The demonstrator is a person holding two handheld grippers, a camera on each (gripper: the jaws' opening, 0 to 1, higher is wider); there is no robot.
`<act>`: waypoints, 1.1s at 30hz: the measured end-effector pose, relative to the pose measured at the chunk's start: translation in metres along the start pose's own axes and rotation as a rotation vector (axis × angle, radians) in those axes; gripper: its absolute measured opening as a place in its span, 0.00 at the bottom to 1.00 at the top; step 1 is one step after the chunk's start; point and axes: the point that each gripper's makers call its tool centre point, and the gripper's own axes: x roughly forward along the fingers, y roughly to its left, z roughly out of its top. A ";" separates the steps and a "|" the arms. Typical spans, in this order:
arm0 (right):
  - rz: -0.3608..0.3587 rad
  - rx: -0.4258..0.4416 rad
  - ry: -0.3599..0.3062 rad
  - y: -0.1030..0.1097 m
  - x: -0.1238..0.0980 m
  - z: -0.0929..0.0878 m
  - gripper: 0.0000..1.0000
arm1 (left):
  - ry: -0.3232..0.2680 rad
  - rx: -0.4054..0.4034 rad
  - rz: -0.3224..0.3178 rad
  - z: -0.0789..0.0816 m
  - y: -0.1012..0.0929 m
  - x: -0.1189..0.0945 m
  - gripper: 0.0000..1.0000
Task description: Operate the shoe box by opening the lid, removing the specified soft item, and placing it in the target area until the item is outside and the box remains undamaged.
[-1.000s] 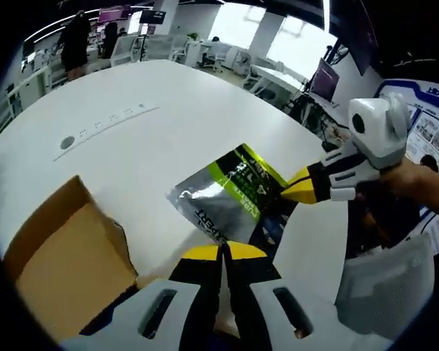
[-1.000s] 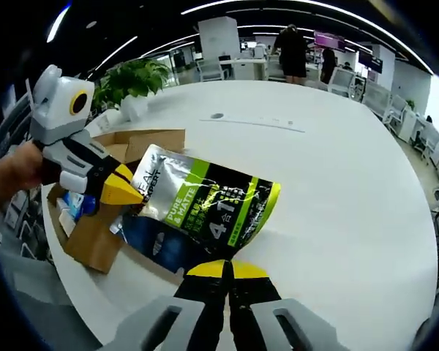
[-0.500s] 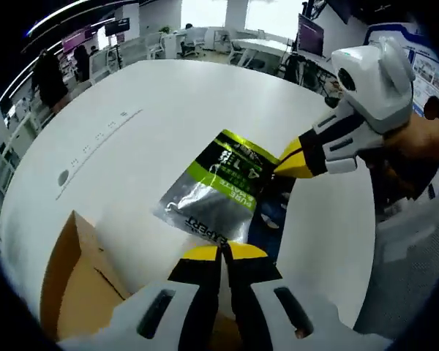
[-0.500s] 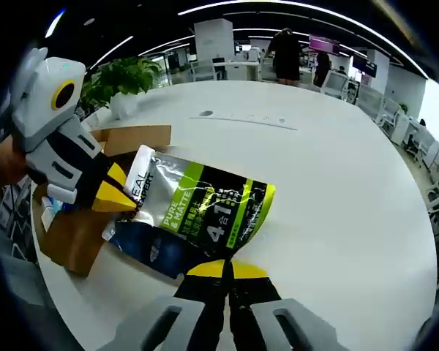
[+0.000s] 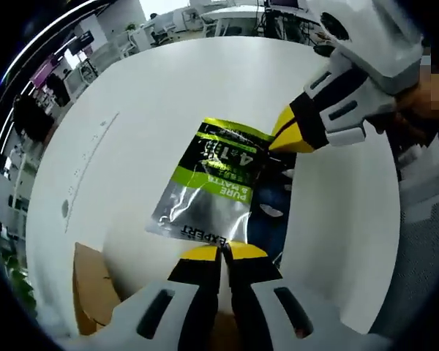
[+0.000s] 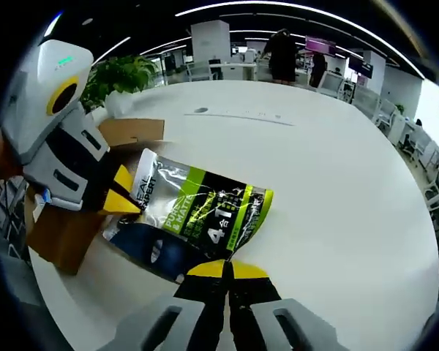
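Silver-and-green foil marks the pouch [image 5: 216,179], the soft item, which is already out of the cardboard box [image 6: 73,212] and held over the white table [image 6: 336,168] with a dark blue packet [image 6: 150,248] under it. Both grippers have it. In the left gripper view the left gripper [image 5: 221,252] has its jaws closed together on the pouch's near edge, by the printed "EXPERT", and the right gripper [image 5: 289,137] comes in from the right with its yellow tips pinched on the far green corner. In the right gripper view the right gripper's jaws are likewise closed on the pouch's lower edge, and the left gripper [image 6: 124,201] nips the silver end beside the box. The box sits open at the table's edge, its flap up, with no damage to be seen on the part that shows.

The step in hand looks like the carry to the target area; removal seems done. No marked target is plain to see, so the bare table beyond the pouch is my guess. Next both hands should lower together, keep the pouch flat, and then release, well apart from the box.
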 end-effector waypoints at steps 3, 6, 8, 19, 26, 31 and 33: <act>-0.001 0.002 -0.002 0.000 0.000 -0.001 0.00 | 0.024 0.021 0.001 -0.003 -0.002 0.005 0.00; 0.000 0.007 -0.009 0.000 0.001 -0.002 0.00 | 0.045 0.024 -0.005 -0.007 -0.003 0.011 0.01; 0.003 0.011 -0.010 0.000 0.003 -0.003 0.00 | 0.060 0.029 -0.008 -0.010 -0.003 0.014 0.01; -0.009 0.032 -0.020 0.002 0.006 -0.004 0.00 | 0.055 0.035 0.007 -0.010 0.005 0.012 0.02; -0.028 0.084 -0.012 -0.001 0.007 -0.005 0.00 | 0.042 0.014 0.026 -0.011 0.012 0.000 0.04; -0.039 0.102 -0.007 -0.001 0.008 -0.006 0.00 | 0.031 -0.009 0.017 -0.013 0.012 -0.010 0.06; -0.038 0.104 -0.010 0.000 0.009 -0.005 0.00 | 0.009 -0.024 0.008 -0.010 0.010 -0.014 0.06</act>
